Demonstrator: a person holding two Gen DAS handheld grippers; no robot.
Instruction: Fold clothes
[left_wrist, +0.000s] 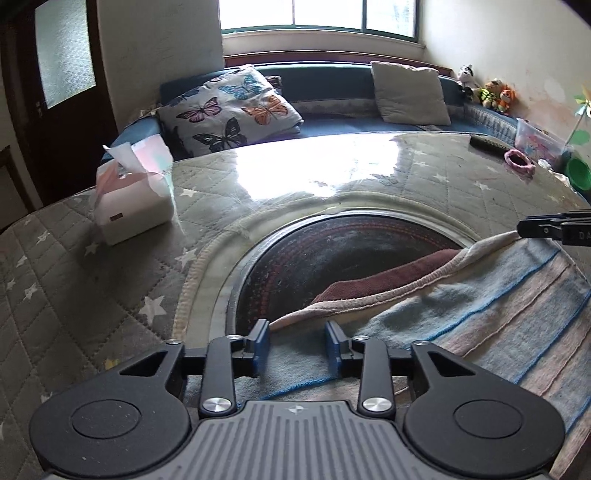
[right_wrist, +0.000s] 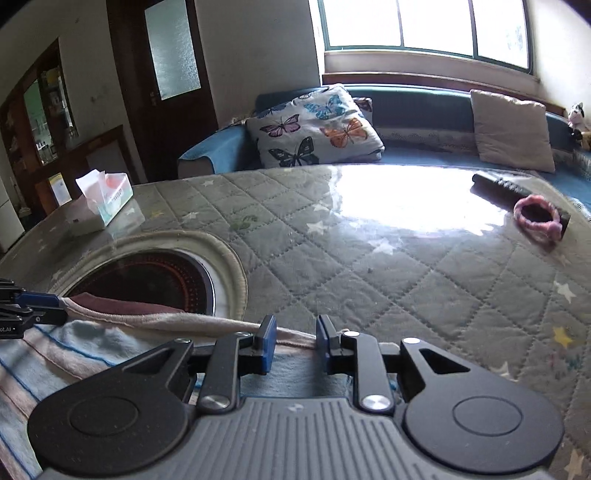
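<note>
A blue-and-pink striped garment (left_wrist: 480, 306) with a cream hem and a maroon inner layer lies on the quilted table (left_wrist: 92, 295), partly over a dark round inset (left_wrist: 332, 251). My left gripper (left_wrist: 298, 343) is open over the garment's near left end, with cloth below the gap and nothing pinched by its blue pads. In the right wrist view the garment (right_wrist: 92, 350) lies at lower left, and my right gripper (right_wrist: 295, 343) is open with the cream hem (right_wrist: 166, 319) running in between its pads. Each gripper shows at the other view's edge, at the hem's ends.
A tissue box (left_wrist: 129, 199) stands on the table at left. A dark remote (right_wrist: 502, 188) and a pink hair tie (right_wrist: 537, 218) lie at far right, near a green bowl (left_wrist: 578, 171). Behind is a blue sofa with a butterfly pillow (left_wrist: 225, 110).
</note>
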